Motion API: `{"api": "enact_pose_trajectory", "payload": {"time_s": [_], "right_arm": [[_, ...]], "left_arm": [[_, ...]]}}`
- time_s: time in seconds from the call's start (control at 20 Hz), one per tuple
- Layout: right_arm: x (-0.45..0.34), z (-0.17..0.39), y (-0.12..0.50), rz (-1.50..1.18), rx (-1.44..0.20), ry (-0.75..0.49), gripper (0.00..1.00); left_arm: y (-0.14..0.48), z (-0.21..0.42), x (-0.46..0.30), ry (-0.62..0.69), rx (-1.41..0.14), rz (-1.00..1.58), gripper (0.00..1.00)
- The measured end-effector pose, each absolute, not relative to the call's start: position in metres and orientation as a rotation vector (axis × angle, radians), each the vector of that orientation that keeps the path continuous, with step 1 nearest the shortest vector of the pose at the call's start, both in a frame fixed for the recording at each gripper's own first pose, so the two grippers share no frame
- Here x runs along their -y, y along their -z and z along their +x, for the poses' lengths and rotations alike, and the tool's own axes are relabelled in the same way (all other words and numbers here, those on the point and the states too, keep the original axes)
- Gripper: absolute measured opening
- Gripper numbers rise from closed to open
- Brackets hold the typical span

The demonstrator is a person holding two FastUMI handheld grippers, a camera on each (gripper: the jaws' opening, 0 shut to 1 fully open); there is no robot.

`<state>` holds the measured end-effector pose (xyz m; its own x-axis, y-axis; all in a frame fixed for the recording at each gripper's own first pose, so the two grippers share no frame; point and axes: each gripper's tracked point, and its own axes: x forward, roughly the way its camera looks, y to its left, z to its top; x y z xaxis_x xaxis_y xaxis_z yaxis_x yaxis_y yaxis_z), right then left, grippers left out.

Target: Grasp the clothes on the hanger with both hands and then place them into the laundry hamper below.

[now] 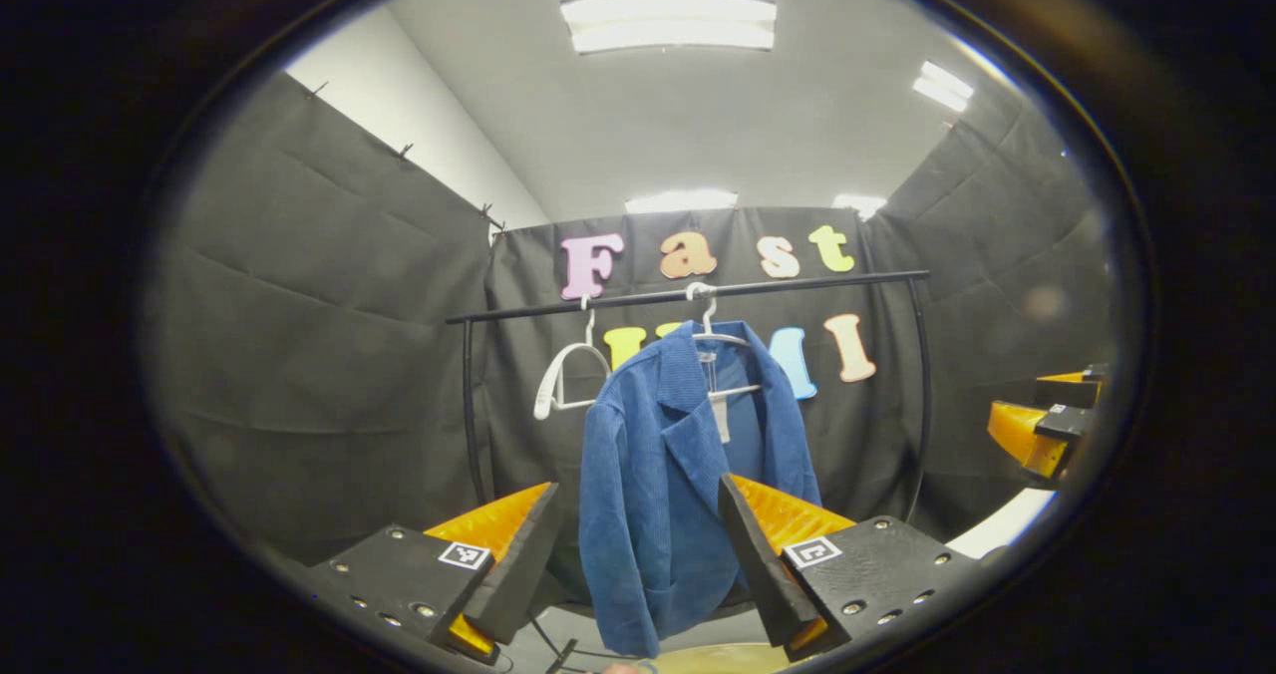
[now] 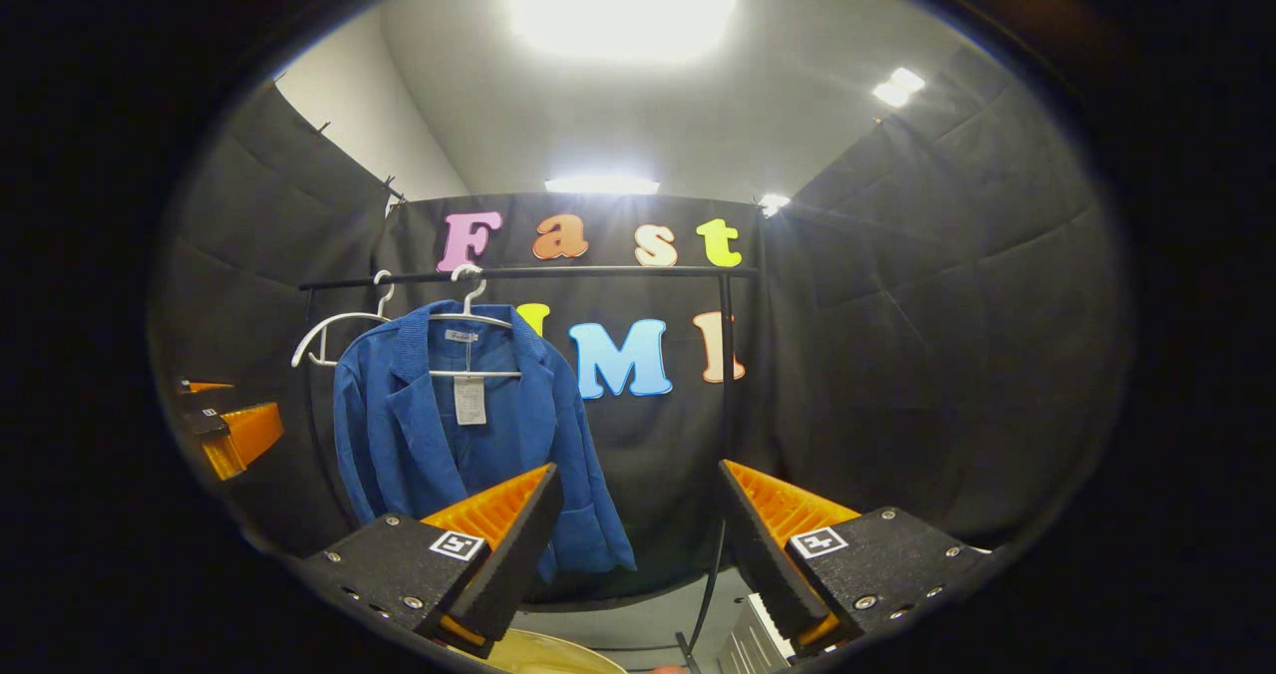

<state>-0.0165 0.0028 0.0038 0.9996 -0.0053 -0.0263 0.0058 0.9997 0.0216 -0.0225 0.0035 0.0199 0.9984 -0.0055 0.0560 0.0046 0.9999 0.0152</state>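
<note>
A blue corduroy jacket (image 1: 666, 475) hangs on a white hanger (image 1: 710, 335) from a black rail (image 1: 688, 295), straight ahead in the left gripper view. My left gripper (image 1: 638, 500) stands open some way in front of it, nothing between its fingers. In the right gripper view the same jacket (image 2: 464, 440) hangs at the left on its hanger (image 2: 471, 320), beyond and left of my open right gripper (image 2: 638, 480). The other gripper shows at the right edge (image 1: 1047, 420) of the left view and at the left edge (image 2: 234, 425) of the right view. A pale hamper rim (image 2: 543, 654) peeks in low down.
An empty white hanger (image 1: 566, 375) hangs left of the jacket on the same rail. The rack's black uprights (image 1: 922, 395) stand at both ends. Black cloth walls close the booth on three sides. A pale ribbed object (image 2: 743, 644) lies at the bottom of the right gripper view.
</note>
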Motion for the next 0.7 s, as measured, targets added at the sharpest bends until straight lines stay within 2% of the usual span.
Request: {"api": "enact_pose_trajectory", "payload": {"time_s": [0.7], "right_arm": [[-0.006, -0.019, -0.014, -0.005, -0.004, 0.012, 0.95]], "left_arm": [[-0.027, -0.029, -0.019, 0.006, 0.061, 0.004, 0.9]]}}
